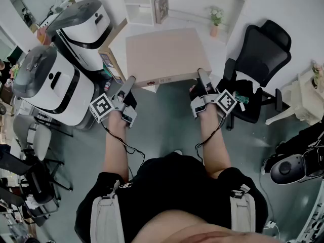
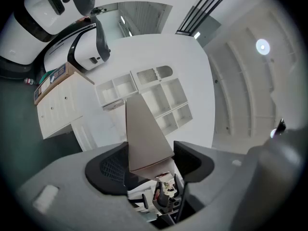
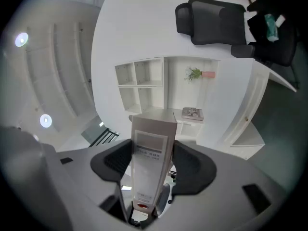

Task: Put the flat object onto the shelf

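1. Flat file box (image 1: 164,54): one, pale brown, carried level in the air above the floor, short of the shelf and gripped at its left and right sides.
2. Two hand-held grippers. The left hand-held gripper (image 1: 129,81) is clamped on the box's left side and the right hand-held gripper (image 1: 202,76) on its right side. In each gripper view the box's narrow edge fills the gap between the pads.
3. One white shelf unit (image 1: 144,6) stands against the white wall ahead. It carries one book (image 1: 161,8) in a compartment and one potted plant (image 1: 216,18) further right.
4. The floor (image 1: 167,125) is grey-green. Two white-and-black machines (image 1: 83,22) stand at left and one black office chair (image 1: 263,49) at right.
5. The box hangs between machines and chair, its far edge near the shelf front.
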### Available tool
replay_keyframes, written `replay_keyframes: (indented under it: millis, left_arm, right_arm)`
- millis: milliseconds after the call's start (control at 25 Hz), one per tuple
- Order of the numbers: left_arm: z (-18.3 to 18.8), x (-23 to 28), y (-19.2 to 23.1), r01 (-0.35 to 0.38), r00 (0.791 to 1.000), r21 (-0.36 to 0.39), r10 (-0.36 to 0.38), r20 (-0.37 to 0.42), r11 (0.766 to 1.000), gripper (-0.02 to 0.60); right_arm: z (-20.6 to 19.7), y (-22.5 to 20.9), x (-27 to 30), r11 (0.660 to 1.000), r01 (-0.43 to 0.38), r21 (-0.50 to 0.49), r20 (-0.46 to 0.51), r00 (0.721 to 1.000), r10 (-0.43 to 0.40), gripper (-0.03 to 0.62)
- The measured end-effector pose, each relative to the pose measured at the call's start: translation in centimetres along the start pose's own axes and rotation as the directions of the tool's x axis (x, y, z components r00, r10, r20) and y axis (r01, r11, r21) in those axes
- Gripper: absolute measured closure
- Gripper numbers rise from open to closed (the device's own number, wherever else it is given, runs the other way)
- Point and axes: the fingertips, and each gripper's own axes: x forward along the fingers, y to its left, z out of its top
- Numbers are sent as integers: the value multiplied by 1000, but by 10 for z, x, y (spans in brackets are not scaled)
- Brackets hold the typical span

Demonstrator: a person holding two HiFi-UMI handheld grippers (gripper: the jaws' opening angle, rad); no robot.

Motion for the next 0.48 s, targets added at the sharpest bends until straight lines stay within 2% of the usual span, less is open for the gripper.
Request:
replay_keyframes:
  millis: [240, 480]
  left_arm:
    - [-1, -2, 7, -28, 1000, 9, 28, 2, 1000, 284]
    - [-11, 16, -1, -15, 1000, 11, 15, 18, 1000, 284]
  right_arm:
    - [2, -1, 0, 1000, -2, -7, -7, 1000, 2, 335]
    - [21, -5, 5, 1000, -19, -1, -27, 999, 19, 335]
